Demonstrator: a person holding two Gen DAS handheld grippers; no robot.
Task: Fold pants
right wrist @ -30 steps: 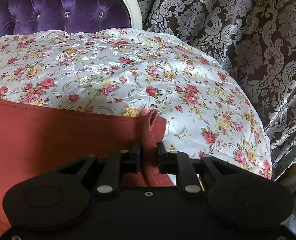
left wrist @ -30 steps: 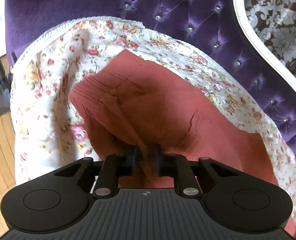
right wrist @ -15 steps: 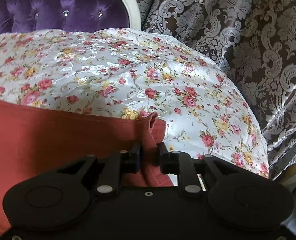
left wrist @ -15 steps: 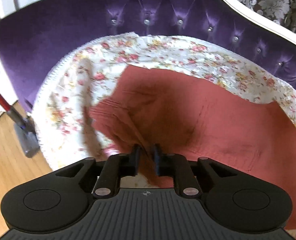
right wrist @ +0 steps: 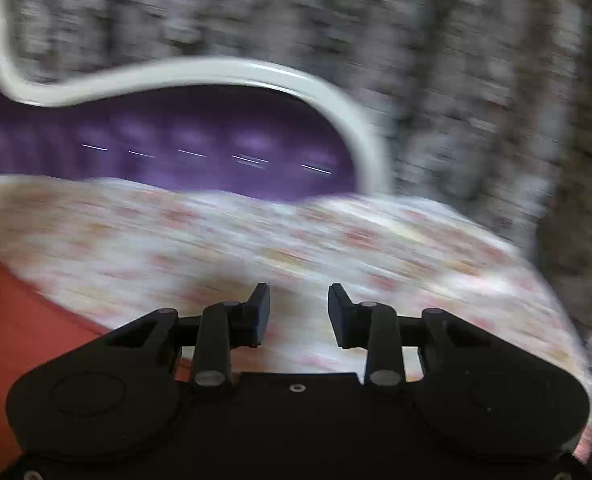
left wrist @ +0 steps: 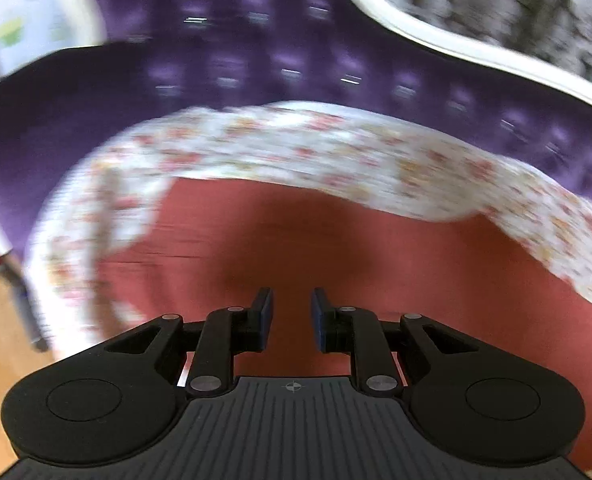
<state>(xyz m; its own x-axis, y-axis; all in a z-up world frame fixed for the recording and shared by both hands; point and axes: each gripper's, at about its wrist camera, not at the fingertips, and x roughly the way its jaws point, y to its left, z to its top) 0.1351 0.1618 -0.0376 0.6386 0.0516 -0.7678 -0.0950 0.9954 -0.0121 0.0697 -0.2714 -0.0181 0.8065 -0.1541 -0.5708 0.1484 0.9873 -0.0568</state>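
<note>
Pants (left wrist: 376,264), a rust-red cloth, lie spread flat on the floral bedspread (left wrist: 296,148) in front of the purple tufted headboard (left wrist: 255,64), their long axis running left to right across the left wrist view; blur hides seams and hems. A second ago both grippers pinched the cloth. Now the left gripper (left wrist: 291,312) hangs above it, fingers apart with nothing between them. The right gripper (right wrist: 299,312) sits over bare bedspread, its jaws having just been opening, empty, with the pants off to its left.
</note>
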